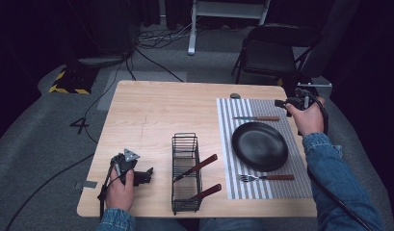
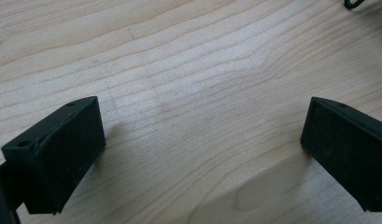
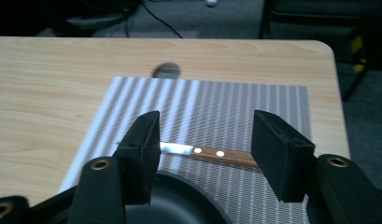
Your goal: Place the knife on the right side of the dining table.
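Table setting seems to be the work here, and I describe it from the left side to the right.

At the near left corner of the wooden table (image 1: 151,110) the left gripper (image 1: 147,176) rests low on the wood, held by the person's left hand (image 1: 120,190). Its jaws are spread wide and between them is nothing except bare wood grain, so I think this hand is only parked out of the way.

Next comes the black wire caddy (image 1: 186,172), standing upright near the front edge. Two pieces of cutlery with wooden handles (image 1: 200,166) lean inside it, handles pointing up and to the right, easy to pick out.

Then the striped placemat (image 1: 228,144) with the black plate (image 1: 260,146) in its middle. The fork (image 1: 265,177) lies on the mat on the near side of the plate, and the knife (image 3: 208,153) lies on the far side of it. Both lie close to the rim but apart from it, as in a normal place setting.

At the far right the right gripper (image 3: 205,156) hovers above the mat, over the far edge of the plate. Its jaws are apart and pinch nothing; the knife lies flat on the mat below them. I judge that the knife is already placed and two pieces remain in the caddy.
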